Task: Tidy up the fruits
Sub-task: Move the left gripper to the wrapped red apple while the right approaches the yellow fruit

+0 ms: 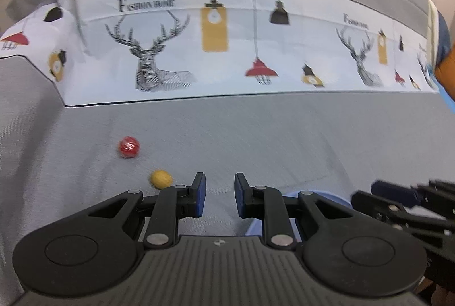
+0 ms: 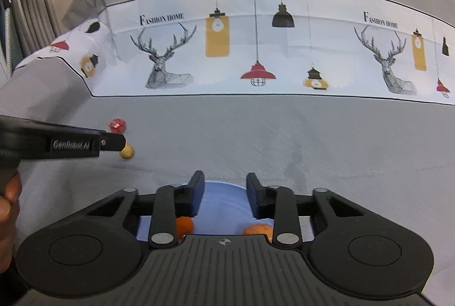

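1. On the grey-clothed bench (image 2: 312, 135), two small fruits lie loose: a red one (image 1: 129, 147) and a yellow one (image 1: 161, 179), near each other but apart.
2. My left gripper (image 1: 219, 193) sits just right of the yellow fruit, fingers a narrow gap apart, nothing between them.
3. My right gripper (image 2: 225, 195) hangs over the light-blue bowl (image 2: 221, 209), fingers apart and empty; two orange fruits (image 2: 184, 226) lie in the bowl below.
4. My read: the right looks done with a drop into the bowl, and the yellow fruit is next for the left.
5. Next move calls for wider fingers on the left, a shift leftward to straddle the yellow fruit, then a gentle close, since a round fruit may roll.
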Motion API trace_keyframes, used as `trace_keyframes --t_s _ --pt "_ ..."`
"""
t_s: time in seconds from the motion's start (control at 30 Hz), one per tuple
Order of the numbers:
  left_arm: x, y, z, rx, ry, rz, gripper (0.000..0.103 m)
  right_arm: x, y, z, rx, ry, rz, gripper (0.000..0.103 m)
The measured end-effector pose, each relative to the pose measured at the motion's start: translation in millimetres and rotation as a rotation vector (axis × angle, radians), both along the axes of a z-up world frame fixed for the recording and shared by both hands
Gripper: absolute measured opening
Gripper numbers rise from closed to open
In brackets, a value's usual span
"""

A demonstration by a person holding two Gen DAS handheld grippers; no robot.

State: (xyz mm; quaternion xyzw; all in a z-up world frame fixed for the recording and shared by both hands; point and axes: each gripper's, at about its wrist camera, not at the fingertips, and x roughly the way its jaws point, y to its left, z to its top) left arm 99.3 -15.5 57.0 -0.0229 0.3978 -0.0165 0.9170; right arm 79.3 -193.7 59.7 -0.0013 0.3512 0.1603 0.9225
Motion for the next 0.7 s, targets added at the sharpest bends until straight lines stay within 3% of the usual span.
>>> trace_keyframes --t_s 0.3,0.5,0.7 --pt "7.3 17.6 9.0 -0.007 -0.029 0.052 0.024 0.4 2.6 2.3 0.03 -0.003 0.021 0.027" --pt "14.5 46.0 17.7 -0.034 -0.058 0.147 0.022 -1.3 4.6 3.1 0.04 -0.01 0.037 0.025" --pt "33.2 81.9 18.7 -0.069 -0.057 0.221 0.021 -1.2 9.2 4.5 0.059 -0.008 0.052 0.013"
